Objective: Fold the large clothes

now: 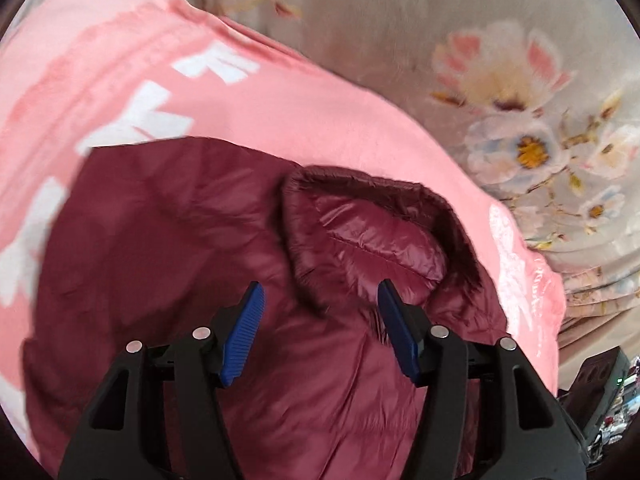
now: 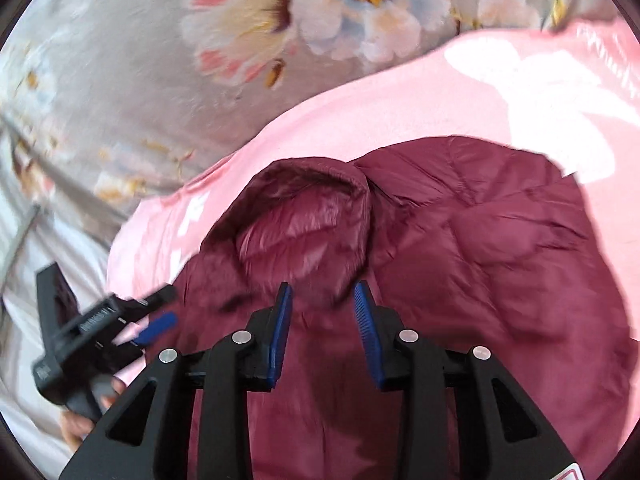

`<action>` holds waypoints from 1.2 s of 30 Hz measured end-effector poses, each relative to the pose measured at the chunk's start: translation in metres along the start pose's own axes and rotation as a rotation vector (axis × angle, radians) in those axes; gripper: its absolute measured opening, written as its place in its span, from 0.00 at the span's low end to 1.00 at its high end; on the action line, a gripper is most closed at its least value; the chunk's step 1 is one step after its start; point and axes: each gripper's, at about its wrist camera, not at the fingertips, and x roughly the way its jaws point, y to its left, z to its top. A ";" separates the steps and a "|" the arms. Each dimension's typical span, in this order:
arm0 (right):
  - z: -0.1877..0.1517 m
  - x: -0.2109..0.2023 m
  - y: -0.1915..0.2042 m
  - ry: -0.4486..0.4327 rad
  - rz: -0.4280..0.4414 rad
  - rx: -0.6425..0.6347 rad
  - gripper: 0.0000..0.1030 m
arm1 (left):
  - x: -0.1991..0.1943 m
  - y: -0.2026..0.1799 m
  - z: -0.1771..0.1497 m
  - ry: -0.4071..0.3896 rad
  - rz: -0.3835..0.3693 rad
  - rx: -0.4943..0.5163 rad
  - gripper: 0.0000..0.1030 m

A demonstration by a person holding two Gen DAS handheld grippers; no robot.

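Maroon quilted puffer jacket [image 1: 200, 240] flat on pink blanket [image 1: 300, 92], collar 12 o'clock; both hand-held grippers, left [image 1: 320, 332] and right [image 2: 322, 332], spread, empty, hovering for next fold.

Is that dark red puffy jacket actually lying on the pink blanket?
Touching. In the left wrist view the jacket lies flat on the pink blanket, its edge covering the blanket's white pattern with no gap.
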 end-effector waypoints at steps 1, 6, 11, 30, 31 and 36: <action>0.003 0.005 0.000 -0.002 -0.009 0.001 0.24 | 0.007 -0.005 0.001 0.001 0.033 0.018 0.55; 0.001 0.022 0.027 -0.019 -0.109 -0.211 0.03 | 0.038 -0.006 -0.010 0.018 0.182 0.087 0.42; -0.009 0.049 0.029 0.047 -0.234 -0.352 0.00 | 0.042 -0.008 -0.027 -0.002 0.241 0.186 0.42; 0.054 0.001 0.022 -0.044 -0.097 -0.116 0.09 | -0.003 -0.018 0.035 -0.135 0.131 0.163 0.41; 0.067 0.006 0.031 -0.070 -0.088 -0.108 0.10 | 0.001 -0.023 0.047 -0.144 0.126 0.138 0.42; 0.095 0.052 0.038 -0.105 -0.131 -0.090 0.10 | 0.060 -0.021 0.075 -0.063 0.052 0.028 0.49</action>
